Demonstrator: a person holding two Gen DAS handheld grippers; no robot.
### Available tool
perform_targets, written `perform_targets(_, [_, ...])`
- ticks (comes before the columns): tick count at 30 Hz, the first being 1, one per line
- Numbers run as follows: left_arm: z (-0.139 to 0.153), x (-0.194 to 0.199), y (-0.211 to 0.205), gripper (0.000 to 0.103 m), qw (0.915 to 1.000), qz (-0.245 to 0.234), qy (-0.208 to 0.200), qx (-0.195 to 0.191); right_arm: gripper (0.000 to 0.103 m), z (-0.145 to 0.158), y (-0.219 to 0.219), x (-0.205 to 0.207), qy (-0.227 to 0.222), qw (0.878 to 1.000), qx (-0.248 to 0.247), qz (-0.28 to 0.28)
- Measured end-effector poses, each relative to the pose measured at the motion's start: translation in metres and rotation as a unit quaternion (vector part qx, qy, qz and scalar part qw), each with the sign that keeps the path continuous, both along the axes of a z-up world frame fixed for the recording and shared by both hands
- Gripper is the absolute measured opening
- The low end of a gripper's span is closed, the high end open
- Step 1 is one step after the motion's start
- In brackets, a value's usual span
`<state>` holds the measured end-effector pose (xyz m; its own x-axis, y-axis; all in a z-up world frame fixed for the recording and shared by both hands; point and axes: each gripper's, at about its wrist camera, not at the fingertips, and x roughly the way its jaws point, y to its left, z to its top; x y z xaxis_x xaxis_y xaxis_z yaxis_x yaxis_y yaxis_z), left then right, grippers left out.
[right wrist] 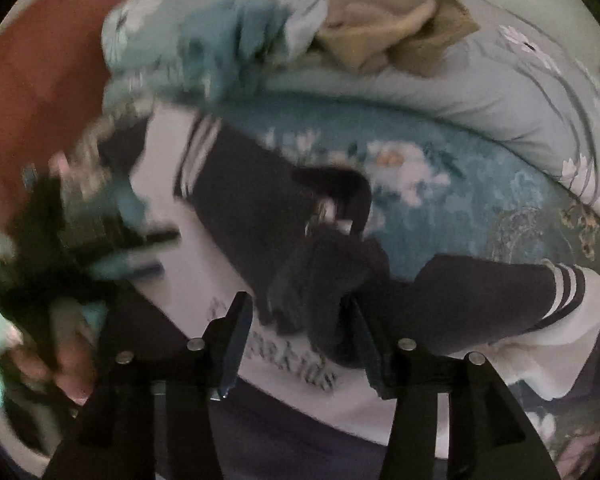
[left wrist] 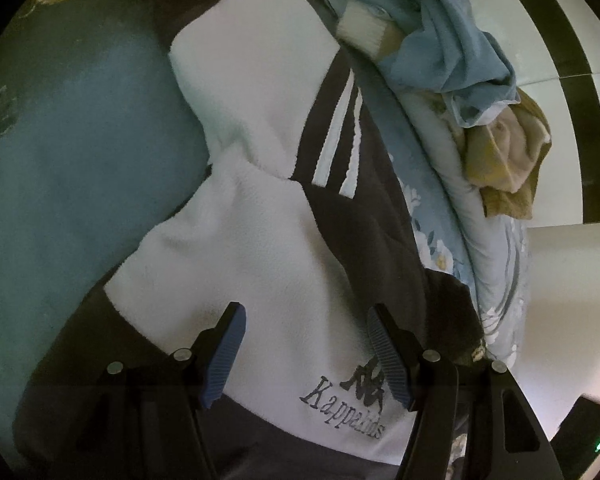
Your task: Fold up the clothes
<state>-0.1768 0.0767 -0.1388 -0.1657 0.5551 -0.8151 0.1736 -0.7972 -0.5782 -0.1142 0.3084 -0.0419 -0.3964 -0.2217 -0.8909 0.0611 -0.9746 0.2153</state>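
Ribbed blue pads on the left gripper [left wrist: 306, 354] stand apart with nothing between them, directly above the white chest panel of the sweatshirt [left wrist: 260, 216]; the right gripper [right wrist: 296, 336] is likewise spread, and its view is blurred, so whether the dark bunched fabric [right wrist: 320, 280] beside its right finger is touched cannot be told.

Location: the sweatshirt lies spread on the teal floral bedsheet [left wrist: 68, 128], one sleeve [left wrist: 260, 64] angled away across the body, the other sleeve [right wrist: 520, 300] stretched out to the side with white stripes near its cuff.

Material: fleecy white panels; dark smooth panels; embroidered lettering [left wrist: 344, 412] low on the chest; the surface shows a nap and soft creases.

Handling, as judged: light, limp, non-fragile; it will sag and drape from any single hold; the fleece should give the ribbed pads good friction. Take hold at a seam, hem or cuff, where layers are thicker, and pinch one layer group only; two holds set apart will keep an edge straight.

Adjacent items: a pale floral quilt [left wrist: 496, 248] carrying crumpled blue cloth [left wrist: 452, 40] and tan cloth [left wrist: 508, 152].
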Motion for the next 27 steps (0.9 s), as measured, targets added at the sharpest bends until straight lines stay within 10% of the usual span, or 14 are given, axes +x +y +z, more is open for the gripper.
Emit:
perform_targets(7, [-0.001, 0.001, 0.0, 0.067, 0.9999, -0.012, -0.004, 0.009, 0.052, -0.002, 0.038, -0.077, -0.032, 0.996, -0.03, -0.076])
perform_targets(13, [-0.009, 0.003, -0.015, 0.067, 0.9995, 0.007, -0.023, 0.018, 0.052, -0.062, 0.0, -0.116, -0.172, 0.981, 0.072, 0.049])
perform_targets(22, [-0.015, -0.001, -0.012, 0.07, 0.999, 0.015, -0.028, 0.032, 0.052, -0.073, -0.027, -0.137, -0.178, 0.979, 0.061, 0.073])
perform_targets(27, [-0.016, -0.002, -0.014, 0.071, 0.9984, 0.025, -0.031, 0.042, 0.008, -0.059, -0.047, -0.141, -0.172, 0.975, 0.096, 0.101])
